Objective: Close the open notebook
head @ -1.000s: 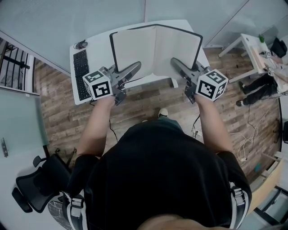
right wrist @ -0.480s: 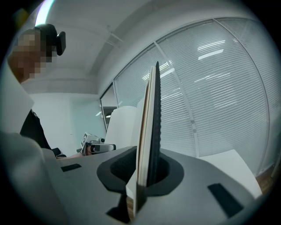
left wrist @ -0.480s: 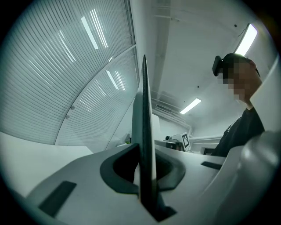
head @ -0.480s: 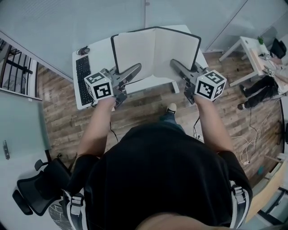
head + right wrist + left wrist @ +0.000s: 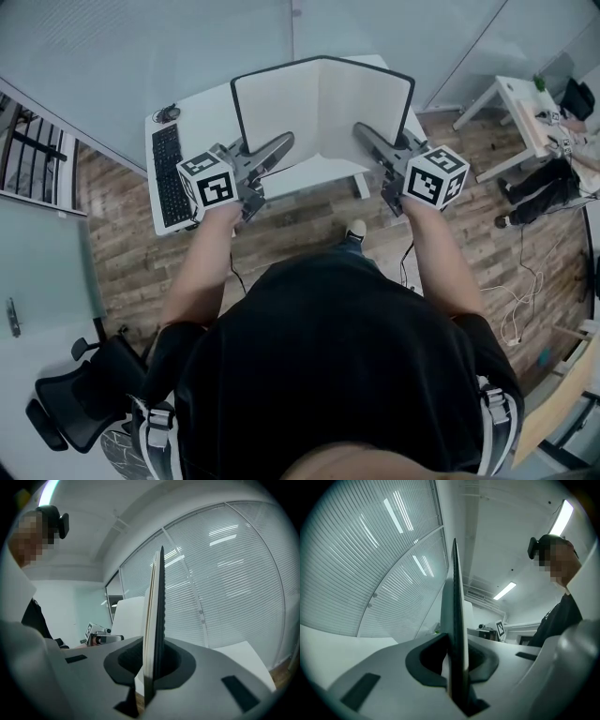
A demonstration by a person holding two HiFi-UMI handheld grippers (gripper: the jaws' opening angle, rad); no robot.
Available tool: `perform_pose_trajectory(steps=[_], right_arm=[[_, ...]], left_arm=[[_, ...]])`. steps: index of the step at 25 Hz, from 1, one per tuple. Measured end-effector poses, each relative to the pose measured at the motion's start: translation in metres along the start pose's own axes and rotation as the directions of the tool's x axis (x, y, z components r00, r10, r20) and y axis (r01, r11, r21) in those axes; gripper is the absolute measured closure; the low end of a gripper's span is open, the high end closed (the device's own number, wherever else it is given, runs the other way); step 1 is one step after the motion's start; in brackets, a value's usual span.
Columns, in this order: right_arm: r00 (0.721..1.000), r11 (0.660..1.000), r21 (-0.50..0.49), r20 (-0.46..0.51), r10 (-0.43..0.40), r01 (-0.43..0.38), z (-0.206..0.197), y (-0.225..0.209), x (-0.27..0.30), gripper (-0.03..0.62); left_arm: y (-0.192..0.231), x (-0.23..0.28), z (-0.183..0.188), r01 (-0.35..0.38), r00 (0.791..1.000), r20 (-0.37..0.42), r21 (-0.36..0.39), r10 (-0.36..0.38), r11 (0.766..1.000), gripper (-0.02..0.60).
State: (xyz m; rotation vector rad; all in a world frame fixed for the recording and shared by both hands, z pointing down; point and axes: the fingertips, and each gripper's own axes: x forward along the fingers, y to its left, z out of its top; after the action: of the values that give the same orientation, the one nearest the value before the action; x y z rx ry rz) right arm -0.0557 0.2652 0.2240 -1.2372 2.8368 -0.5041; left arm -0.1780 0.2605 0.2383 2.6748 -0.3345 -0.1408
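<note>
Notebook (image 5: 319, 108) hangs open above the right half of the tabletop (image 5: 202, 117), held clear of it, with its pages facing the person and its spine toward the far edge. Against a second ago its outline is slightly narrower: the two covers have swung a little inward into a shallow V, and the spine now lines up with the tabletop's far edge in the head view.

The left claw (image 5: 281, 142) pinches the lower edge of the left cover. Its jaws have just been opening a little, yet the cover's edge (image 5: 457, 620) still stands upright between them in the notch. The right claw (image 5: 364, 133) pinches the lower edge of the right cover, whose edge (image 5: 157, 620) also stands upright between its jaws.

A keyboard (image 5: 169, 169) lies along the tabletop's left edge, well apart from the notebook, with bare white surface between them. The right cover reaches out past the tabletop's right edge. Both claws sit over the near edge, with wooden floor (image 5: 131, 253) below them. A second white table (image 5: 520, 98) stands well off to the right.
</note>
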Motion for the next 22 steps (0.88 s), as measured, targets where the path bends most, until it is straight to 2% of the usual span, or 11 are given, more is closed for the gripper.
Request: perform_pose_trajectory(steps=[14, 20, 22], right_arm=[[1.000, 1.000, 0.004, 0.005, 0.015, -0.015, -0.005, -0.004, 0.002, 0.526], [1.000, 1.000, 0.016, 0.003, 0.021, -0.022, 0.007, -0.052, -0.007, 0.526], [1.000, 0.999, 0.019, -0.001, 0.026, -0.026, 0.005, -0.050, -0.007, 0.526]], left_arm=[[0.002, 0.000, -0.006, -0.002, 1.000, 0.008, -0.007, 0.002, 1.000, 0.532], [0.015, 0.047, -0.001, -0.010, 1.000, 0.000, -0.014, 0.010, 1.000, 0.532], [0.014, 0.044, -0.003, -0.010, 1.000, -0.002, -0.017, 0.010, 1.000, 0.532]])
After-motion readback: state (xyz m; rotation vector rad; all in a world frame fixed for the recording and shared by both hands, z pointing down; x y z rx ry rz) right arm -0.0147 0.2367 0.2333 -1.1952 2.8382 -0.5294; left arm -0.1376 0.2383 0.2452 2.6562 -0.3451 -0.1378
